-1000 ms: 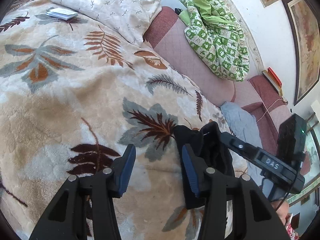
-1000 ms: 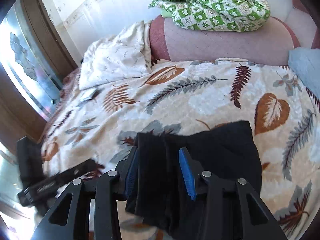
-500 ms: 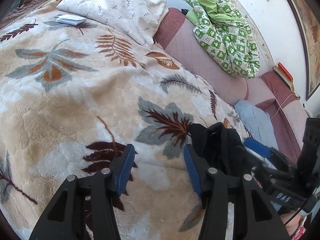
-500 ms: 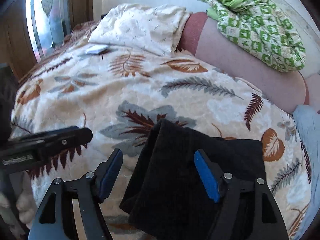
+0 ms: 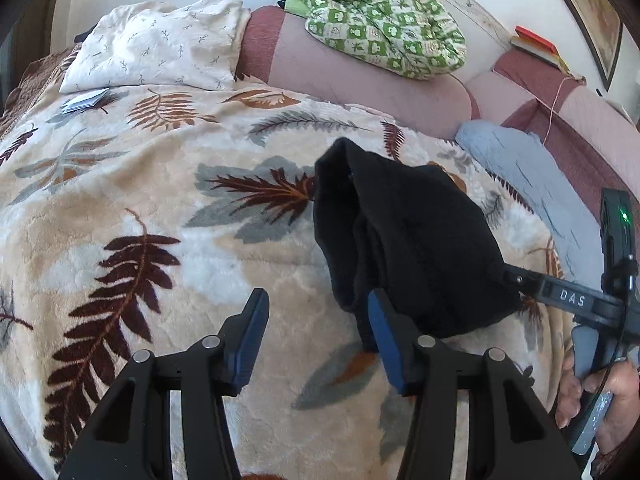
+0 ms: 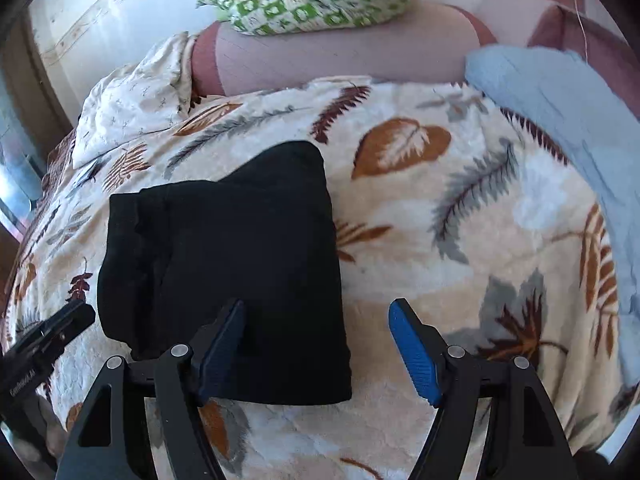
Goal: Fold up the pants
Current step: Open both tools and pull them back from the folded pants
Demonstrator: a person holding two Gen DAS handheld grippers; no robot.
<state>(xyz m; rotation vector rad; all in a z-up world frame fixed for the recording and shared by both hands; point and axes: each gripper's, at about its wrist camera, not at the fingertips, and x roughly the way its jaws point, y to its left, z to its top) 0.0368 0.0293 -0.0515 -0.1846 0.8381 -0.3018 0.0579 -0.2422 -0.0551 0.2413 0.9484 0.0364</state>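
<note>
The black pants [image 6: 228,248] lie folded into a compact bundle on the leaf-patterned blanket [image 6: 460,264]. They also show in the left wrist view [image 5: 408,240]. My left gripper [image 5: 316,332] is open and empty, its right finger beside the bundle's near-left edge. My right gripper [image 6: 316,344] is open wide and empty just above the bundle's near-right corner. In the left wrist view the right gripper's body [image 5: 568,300] reaches in from the right behind the bundle, its tips hidden.
A white pillow [image 5: 160,48] and a small booklet [image 5: 86,100] lie at the far left. A green checked quilt [image 5: 380,20] sits on the pink sofa back [image 5: 360,80]. A light blue cloth [image 6: 560,104] lies at the right.
Both grippers have pulled back from the pants. The right gripper has shifted to the right of the bundle. The bundle now lies flat and free on the blanket.
</note>
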